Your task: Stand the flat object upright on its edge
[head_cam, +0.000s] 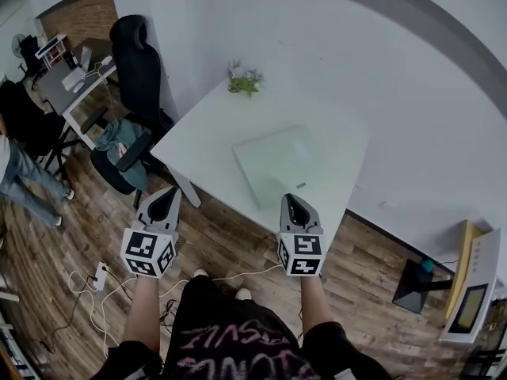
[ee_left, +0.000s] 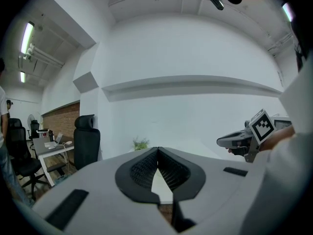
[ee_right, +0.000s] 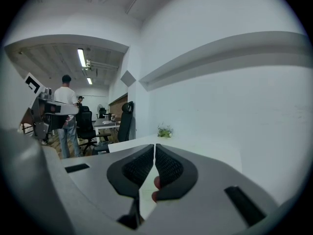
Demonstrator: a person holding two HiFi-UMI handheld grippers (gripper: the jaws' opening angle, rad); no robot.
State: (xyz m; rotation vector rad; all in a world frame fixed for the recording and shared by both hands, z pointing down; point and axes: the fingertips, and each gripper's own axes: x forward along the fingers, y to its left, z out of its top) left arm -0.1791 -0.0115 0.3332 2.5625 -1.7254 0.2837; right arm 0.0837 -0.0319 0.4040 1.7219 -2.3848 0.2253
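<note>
A: Items, L to R?
B: Far L: person [head_cam: 22,172] in jeans, standing on wood floor [head_cam: 71,244]. Behind: desk [head_cam: 79,85], cluttered top. Black chair [head_cam: 139,58] near wall [head_cam: 356,54]. 2nd chair [head_cam: 111,172] just L of table, blue cloth [head_cam: 119,137] on its seat.
A: On the floor?
B: Power strip [head_cam: 101,275], below and L of L gripper.
A: L gripper?
B: L gripper [head_cam: 168,195]: held over floor, off table's near-L corner, pointing twd table. Jaws pressed together at tips, nothing btwn them.
A: Table?
B: Table [head_cam: 206,125]: white, R side along wall. Plant [head_cam: 244,80]: small, green, at far corner.
A: Task item?
B: Sheet [head_cam: 285,165]: pale, square, lying flat on table's near-R part. Not on edge. Well apart from plant.
A: R gripper?
B: R gripper [head_cam: 291,200]: tip meets sheet's near edge in head view; contact or not, can't tell. Jaws pressed together, empty. Holder's fingertips [ee_right: 156,182] show thru gap below jaws in R gripper view. Both grippers abt level w/ each other, well apart.
A: Far R?
B: Stand [head_cam: 416,285]: black, on floor near wall. Just R of it: unit [head_cam: 475,291], yellow and white, dark screen on front.
</note>
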